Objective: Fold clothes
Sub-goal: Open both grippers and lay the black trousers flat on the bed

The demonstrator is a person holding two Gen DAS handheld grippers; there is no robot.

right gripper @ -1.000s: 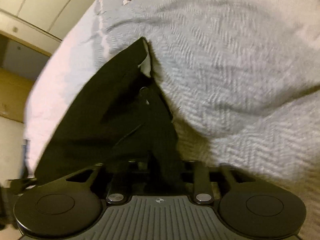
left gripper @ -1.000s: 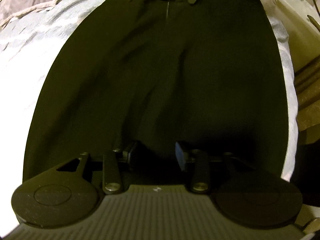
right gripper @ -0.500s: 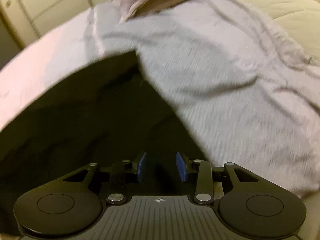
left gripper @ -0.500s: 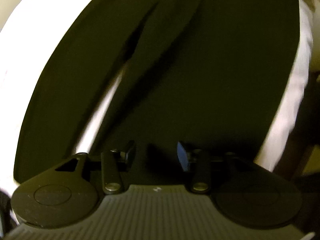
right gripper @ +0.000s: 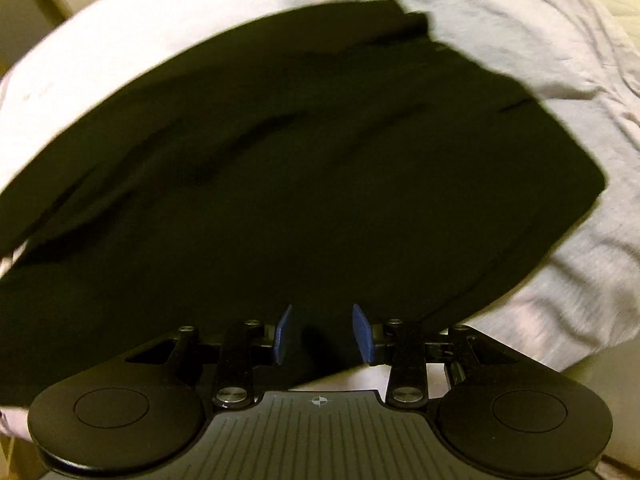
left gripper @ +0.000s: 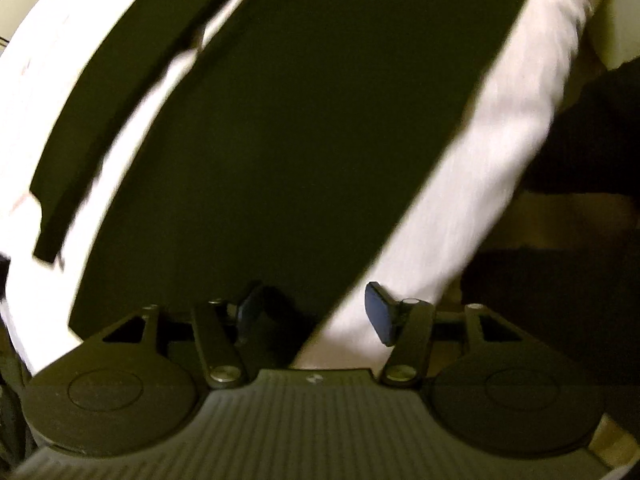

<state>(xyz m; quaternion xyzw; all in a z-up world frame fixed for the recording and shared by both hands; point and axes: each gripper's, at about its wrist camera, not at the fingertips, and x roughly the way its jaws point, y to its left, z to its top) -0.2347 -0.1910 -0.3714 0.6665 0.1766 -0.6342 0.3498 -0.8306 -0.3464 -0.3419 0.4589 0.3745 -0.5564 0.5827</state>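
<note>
Blue pads of the left gripper (left gripper: pixel 316 316) stand wide apart at the bottom centre of the left wrist view, with nothing pinched between them. The left-hand pad sits dim against the black garment (left gripper: pixel 304 128), while the right-hand pad shows clearly over the white bedspread (left gripper: pixel 492 148); the garment's slanting edge runs down into the gap between the two. Whether either pad touches the cloth cannot be told. From there the garment fills the middle of that frame, running up toward the top, and a narrower black strip of it lies along the upper left with a sliver of bedspread showing between strip and main panel. The picture is smeared with motion blur.

In the right wrist view the right gripper (right gripper: pixel 322 334) is also parted, though less widely, its pads at the bottom centre holding nothing. Black cloth lies in the space between and just beyond them; contact is not clear. The same garment (right gripper: pixel 304 176) spreads across most of that frame, wrinkled toward the left, with a bunched part at the upper centre and a rounded corner at the right. White bedspread (right gripper: pixel 560 24) surrounds it along the top and right of the frame.
</note>
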